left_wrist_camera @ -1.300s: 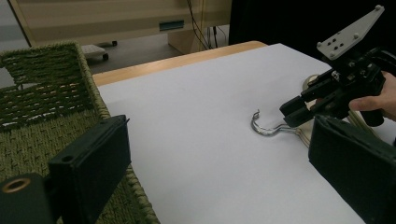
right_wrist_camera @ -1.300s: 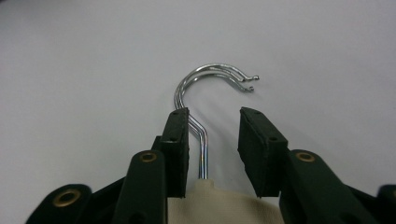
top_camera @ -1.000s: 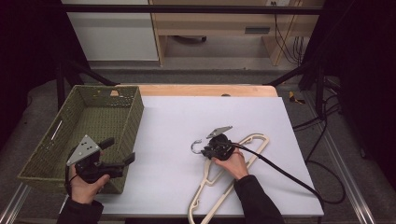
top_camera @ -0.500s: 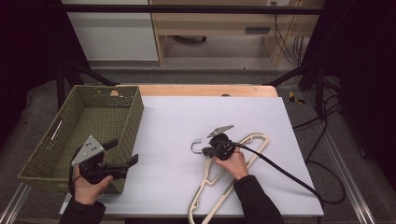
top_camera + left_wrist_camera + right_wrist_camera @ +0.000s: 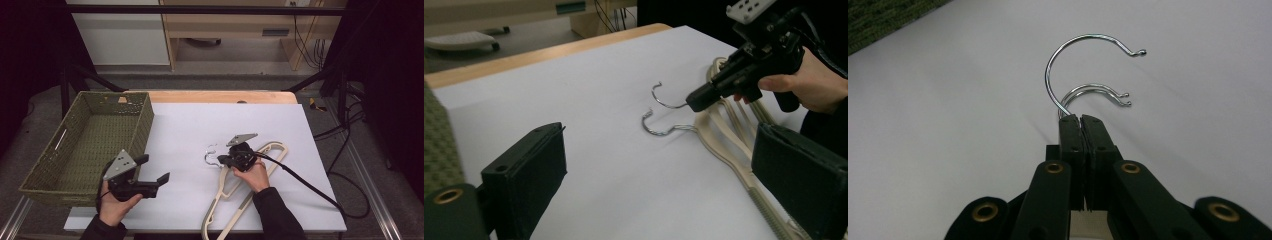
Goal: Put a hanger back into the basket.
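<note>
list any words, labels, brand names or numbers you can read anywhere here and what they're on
None can be read. The hangers, the woven basket, the white tabletop and both grippers (left gripper, right gripper) carry no visible lettering. A small label on the wooden furniture beyond the table is too blurred to read.

Hidden and cropped parts. In the right gripper view, the closed jaws of the right gripper (image 5: pixel 1081 120) cover the stem of the top hook (image 5: pixel 1063 65), and the hangers' bodies lie out of frame. In the high view, the hand (image 5: pixel 256 175) and sleeve cover the hangers' (image 5: pixel 235 200) middle; their lower ends run off the bottom edge. In the left gripper view, the basket (image 5: pixel 439 145) is cut off at the left edge.
</note>
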Tool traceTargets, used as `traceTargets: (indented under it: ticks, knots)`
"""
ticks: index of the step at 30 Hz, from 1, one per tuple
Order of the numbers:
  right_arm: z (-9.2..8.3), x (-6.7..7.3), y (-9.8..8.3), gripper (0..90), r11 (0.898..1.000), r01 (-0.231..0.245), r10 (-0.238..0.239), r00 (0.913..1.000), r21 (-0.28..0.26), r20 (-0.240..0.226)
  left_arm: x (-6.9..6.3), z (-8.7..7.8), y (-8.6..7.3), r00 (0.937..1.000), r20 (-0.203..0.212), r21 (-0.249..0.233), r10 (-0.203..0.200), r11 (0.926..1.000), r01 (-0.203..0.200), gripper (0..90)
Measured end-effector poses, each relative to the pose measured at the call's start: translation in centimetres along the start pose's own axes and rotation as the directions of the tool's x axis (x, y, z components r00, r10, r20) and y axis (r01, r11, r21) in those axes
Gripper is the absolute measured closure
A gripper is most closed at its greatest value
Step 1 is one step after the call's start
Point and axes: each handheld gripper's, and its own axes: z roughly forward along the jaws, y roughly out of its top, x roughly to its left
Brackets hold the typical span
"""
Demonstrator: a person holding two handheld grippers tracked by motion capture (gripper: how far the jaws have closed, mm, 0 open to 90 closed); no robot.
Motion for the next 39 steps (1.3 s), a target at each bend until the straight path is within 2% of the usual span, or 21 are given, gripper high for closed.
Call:
traceTargets:
  ticks: [5,6,7,8,12,13,14,16,17,18,21,22,24,25,27,29,31,32,33,34,39]
  knots:
    - [-1.1,0.2,0.0,89.4,0.999,0.015,-0.015,0.9999,-0.038,-0.007,-2.0,3.8,0.0,0.9989,0.045,0.074,0.011,0.9972,-0.014,9.9]
    - [-1.1,0.2,0.0,89.4,0.999,0.015,-0.015,0.9999,-0.038,-0.007,-2.0,3.8,0.0,0.9989,0.045,0.074,0.011,0.9972,-0.014,10.2]
    - [-1.4,0.2,0.0,89.4,0.998,0.027,-0.028,0.9995,-0.048,-0.012,-2.6,5.1,0.0,0.9980,0.063,0.097,0.007,0.9952,-0.013,10.7]
    - [-1.4,0.2,0.0,89.4,0.998,0.027,-0.028,0.9995,-0.048,-0.012,-2.6,5.1,0.0,0.9980,0.063,0.097,0.007,0.9952,-0.013,11.8]
    - [-2.0,0.3,0.1,89.4,0.998,0.026,-0.026,0.9996,-0.065,-0.014,-3.7,8.0,0.0,0.9948,0.102,0.131,-0.006,0.9914,-0.008,16.4]
    - [-2.3,0.2,0.1,89.4,0.996,0.037,-0.038,0.9991,-0.080,-0.018,-4.2,9.4,0.0,0.9922,0.124,0.159,-0.013,0.9873,-0.007,20.3]
    - [-2.5,0.3,0.1,89.4,0.996,0.029,-0.030,0.9994,-0.079,-0.018,-4.5,10.1,-0.1,0.9901,0.139,0.166,-0.020,0.9861,-0.003,22.2]
    - [-2.6,0.3,0.1,89.4,0.996,0.034,-0.036,0.9992,-0.087,-0.016,-4.7,10.7,-0.1,0.9883,0.151,0.175,-0.025,0.9845,-0.002,25.9]
    - [-2.9,0.3,0.2,89.4,0.995,0.036,-0.037,0.9992,-0.091,-0.017,-5.3,11.8,0.0,0.9849,0.170,0.192,-0.034,0.9813,0.001,26.6]
    - [-2.9,0.3,0.2,89.4,0.995,0.036,-0.037,0.9992,-0.091,-0.017,-5.3,11.8,0.0,0.9849,0.170,0.192,-0.034,0.9813,0.001,27.8]
    - [-3.2,0.5,0.2,89.4,0.994,0.042,-0.044,0.9989,-0.105,-0.018,-6.0,13.8,0.0,0.9788,0.198,0.219,-0.052,0.9757,0.007,31.4]
    - [-3.2,0.5,0.2,89.4,0.994,0.042,-0.044,0.9989,-0.105,-0.018,-6.0,13.8,0.0,0.9788,0.198,0.219,-0.052,0.9757,0.007,33.4]
    - [-3.4,0.5,0.2,89.4,0.993,0.046,-0.048,0.9987,-0.109,-0.019,-6.3,14.6,-0.1,0.9728,0.221,0.232,-0.071,0.9725,0.018,36.6]
    - [-3.6,0.6,0.2,89.4,0.992,0.045,-0.047,0.9987,-0.114,-0.017,-6.6,15.4,-0.1,0.9692,0.231,0.249,-0.085,0.9681,0.025,40.7]
    - [-3.7,0.7,0.3,89.4,0.991,0.048,-0.050,0.9986,-0.121,-0.018,-6.8,15.9,-0.2,0.9626,0.250,0.256,-0.104,0.9659,0.038,47.4]
    - [-3.8,0.7,0.3,89.4,0.991,0.054,-0.058,0.9981,-0.123,-0.021,-6.9,16.2,-0.3,0.9602,0.256,0.262,-0.113,0.9641,0.043,50.2]
    - [-4.0,0.8,0.3,89.4,0.990,0.059,-0.062,0.9978,-0.129,-0.021,-7.1,16.7,-0.3,0.9542,0.269,0.278,-0.130,0.9592,0.052,59.9]
    - [-4.0,0.8,0.3,89.4,0.990,0.059,-0.062,0.9978,-0.129,-0.021,-7.1,16.7,-0.3,0.9542,0.269,0.278,-0.130,0.9592,0.052,63.4]
    - [-4.1,0.9,0.2,89.4,0.989,0.060,-0.063,0.9978,-0.132,-0.019,-7.3,16.8,-0.4,0.9487,0.280,0.276,-0.147,0.9589,0.068,67.0]
    - [-4.1,0.9,0.2,89.4,0.989,0.060,-0.063,0.9978,-0.132,-0.019,-7.3,16.8,-0.4,0.9487,0.280,0.276,-0.147,0.9589,0.068,69.4]
    - [-4.7,1.2,0.2,89.2,0.987,0.075,-0.078,0.9969,-0.144,-0.013,-7.4,16.6,-0.2,0.9424,0.275,0.285,-0.191,0.9522,0.109,72.7]
